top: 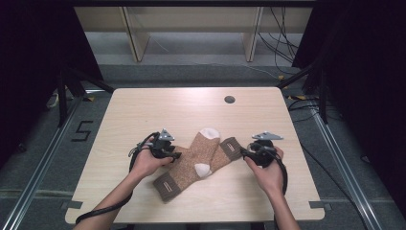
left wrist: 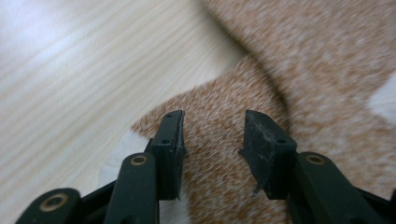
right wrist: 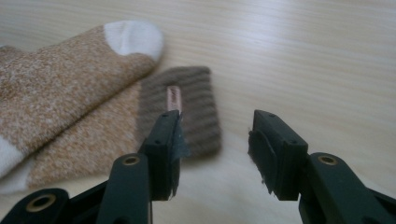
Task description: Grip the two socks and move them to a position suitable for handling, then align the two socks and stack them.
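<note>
Two brown socks (top: 201,160) lay crossed on the table (top: 143,110); the left gripper (left wrist: 212,135) hovered parted over one sock, the right gripper (right wrist: 215,144) gaped beside a ribbed cuff (right wrist: 187,109), holding nothing.

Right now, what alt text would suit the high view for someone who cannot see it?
Two brown socks lie crossed on a pale wooden table. A person's hands come in from below, the left gripper at one sock's edge and the right gripper beside the other's dark cuff.
</note>
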The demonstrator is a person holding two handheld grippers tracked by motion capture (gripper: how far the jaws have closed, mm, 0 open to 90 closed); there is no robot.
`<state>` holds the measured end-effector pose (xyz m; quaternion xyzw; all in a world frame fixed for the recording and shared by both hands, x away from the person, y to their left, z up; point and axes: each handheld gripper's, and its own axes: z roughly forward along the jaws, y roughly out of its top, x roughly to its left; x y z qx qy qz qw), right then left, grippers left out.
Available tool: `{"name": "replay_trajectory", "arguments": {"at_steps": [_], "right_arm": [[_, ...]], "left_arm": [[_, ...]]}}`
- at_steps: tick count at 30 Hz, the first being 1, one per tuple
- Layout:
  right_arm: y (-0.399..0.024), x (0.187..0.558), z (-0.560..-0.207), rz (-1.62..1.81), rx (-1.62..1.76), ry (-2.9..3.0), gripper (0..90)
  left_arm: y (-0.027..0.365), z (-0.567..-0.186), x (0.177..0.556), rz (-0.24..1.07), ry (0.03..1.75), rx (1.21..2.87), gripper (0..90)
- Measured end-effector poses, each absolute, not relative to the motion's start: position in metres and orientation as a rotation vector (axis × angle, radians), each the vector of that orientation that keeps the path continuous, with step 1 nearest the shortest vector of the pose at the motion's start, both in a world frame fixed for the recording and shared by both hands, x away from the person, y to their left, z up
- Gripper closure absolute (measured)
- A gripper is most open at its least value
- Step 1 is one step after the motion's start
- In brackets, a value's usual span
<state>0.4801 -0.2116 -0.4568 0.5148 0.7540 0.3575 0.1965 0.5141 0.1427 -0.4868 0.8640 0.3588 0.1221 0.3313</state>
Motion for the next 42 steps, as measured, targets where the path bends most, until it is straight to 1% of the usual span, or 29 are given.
{"name": "replay_trajectory", "arguments": {"at_steps": [3,6,10,13,14,16,22,25,27,32,42], "right_arm": [[-0.190,0.494,-0.456,0.938,1.436,2.168,53.6],[-0.176,0.504,-0.464,0.865,1.410,2.230,53.7],[-0.171,0.506,-0.481,0.774,1.400,2.261,56.5],[-0.172,0.505,-0.481,0.770,1.399,2.251,57.4],[-0.171,0.505,-0.481,0.763,1.406,2.251,57.4],[-0.170,0.505,-0.478,0.755,1.390,2.255,56.9],[-0.160,0.485,-0.452,0.912,1.325,2.238,52.3],[-0.153,0.477,-0.449,0.960,1.279,2.250,51.1],[-0.146,0.472,-0.449,0.976,1.290,2.272,50.4],[-0.131,0.465,-0.456,0.989,1.276,2.308,49.1],[-0.112,0.460,-0.457,1.041,1.187,2.380,48.3]], "left_arm": [[0.146,-0.490,0.516,0.316,0.946,2.243,59.3],[0.146,-0.490,0.517,0.323,0.951,2.244,59.5],[0.147,-0.491,0.518,0.319,0.961,2.228,59.3],[0.148,-0.491,0.517,0.320,0.973,2.220,58.7],[0.148,-0.490,0.517,0.330,0.973,2.215,57.6],[0.150,-0.486,0.516,0.362,0.965,2.186,51.7],[0.169,-0.472,0.506,0.402,0.955,2.074,41.1],[0.179,-0.469,0.500,0.407,0.976,2.035,38.4],[0.184,-0.469,0.497,0.404,0.977,2.041,36.6],[0.194,-0.473,0.492,0.395,1.000,2.040,35.4],[0.198,-0.472,0.489,0.410,1.004,2.018,35.0]]}}
